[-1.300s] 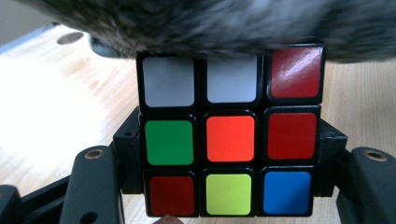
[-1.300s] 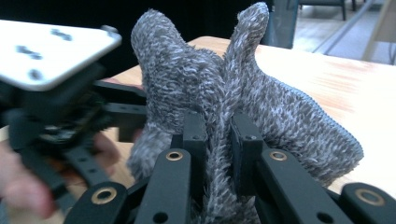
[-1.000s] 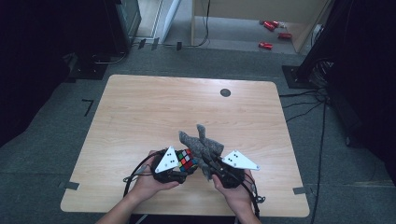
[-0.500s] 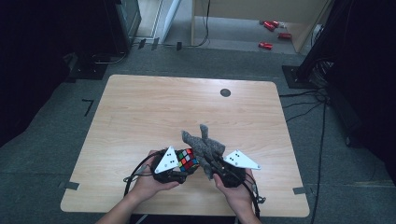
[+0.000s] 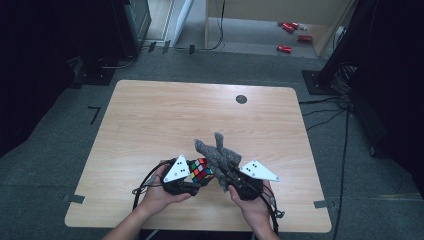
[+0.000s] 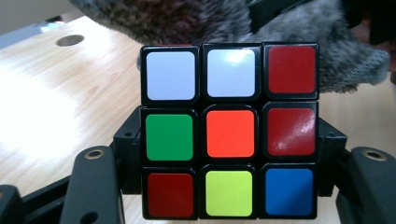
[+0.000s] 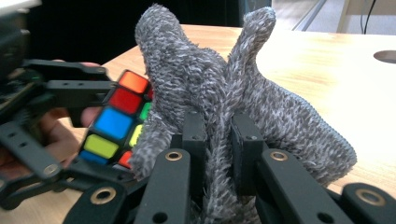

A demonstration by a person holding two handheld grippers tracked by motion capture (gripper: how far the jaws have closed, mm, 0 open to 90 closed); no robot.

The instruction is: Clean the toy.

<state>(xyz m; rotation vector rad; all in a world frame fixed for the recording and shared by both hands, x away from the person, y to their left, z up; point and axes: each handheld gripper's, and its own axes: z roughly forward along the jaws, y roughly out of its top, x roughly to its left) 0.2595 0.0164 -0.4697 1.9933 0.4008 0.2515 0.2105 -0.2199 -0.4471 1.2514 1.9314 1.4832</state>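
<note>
Left gripper [image 5: 192, 175] clamped a puzzle cube [image 6: 229, 130] between its jaws; right gripper [image 5: 231, 176] pinched a grey cloth [image 7: 224, 93], 2 folds pointing up, touching the cube.

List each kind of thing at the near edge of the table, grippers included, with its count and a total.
Hand-held gripper: 2, left and right
Puzzle cube: 1, in the left hand-held gripper
Grey fuzzy cloth: 1, in the right hand-held gripper
Total: 4
</note>
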